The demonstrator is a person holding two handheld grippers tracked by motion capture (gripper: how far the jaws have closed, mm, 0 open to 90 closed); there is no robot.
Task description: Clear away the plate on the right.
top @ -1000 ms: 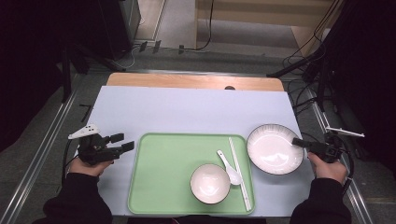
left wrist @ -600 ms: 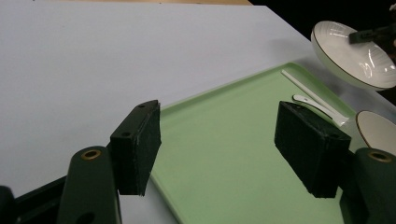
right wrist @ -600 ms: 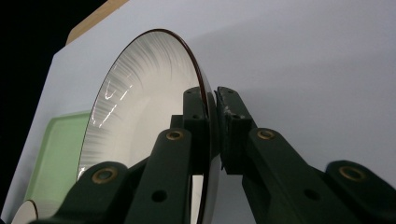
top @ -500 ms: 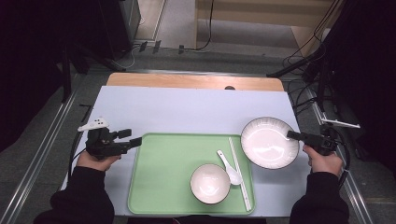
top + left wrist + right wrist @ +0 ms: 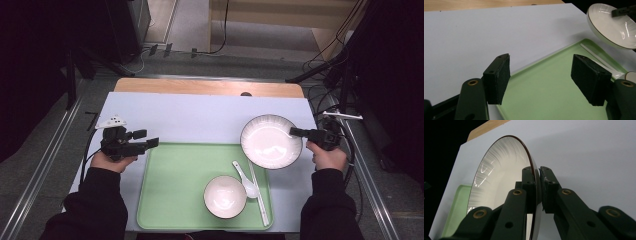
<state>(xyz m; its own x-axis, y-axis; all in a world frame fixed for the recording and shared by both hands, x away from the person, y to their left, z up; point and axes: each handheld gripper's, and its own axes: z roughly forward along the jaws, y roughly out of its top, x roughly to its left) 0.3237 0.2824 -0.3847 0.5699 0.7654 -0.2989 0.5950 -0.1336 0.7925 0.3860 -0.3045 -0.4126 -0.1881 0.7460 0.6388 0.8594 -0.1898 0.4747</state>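
Dark room w/ cables on a grey floor (image 5: pixel 200 30) is seen behind a wooden table (image 5: pixel 200 86) covered by a pale sheet (image 5: pixel 200 117). On the sheet's near half, a green tray (image 5: pixel 175 200) is laid, w/ a small white bowl (image 5: pixel 225 196), a white spoon (image 5: pixel 245 179) and white chopsticks (image 5: pixel 259 192) grouped at its right end. At right, a large white plate (image 5: pixel 270 141) is gripped by its rim in the right gripper (image 5: pixel 298 132), jaws clamped on the edge; it is held off the sheet over the tray's far right corner, tilted, its hollow face turned up and toward the left side. Being round, no long axis is shown. At left, the left gripper (image 5: pixel 150 142) is held w/ jaws apart, nothing between the pads, aimed across the tray's left edge.
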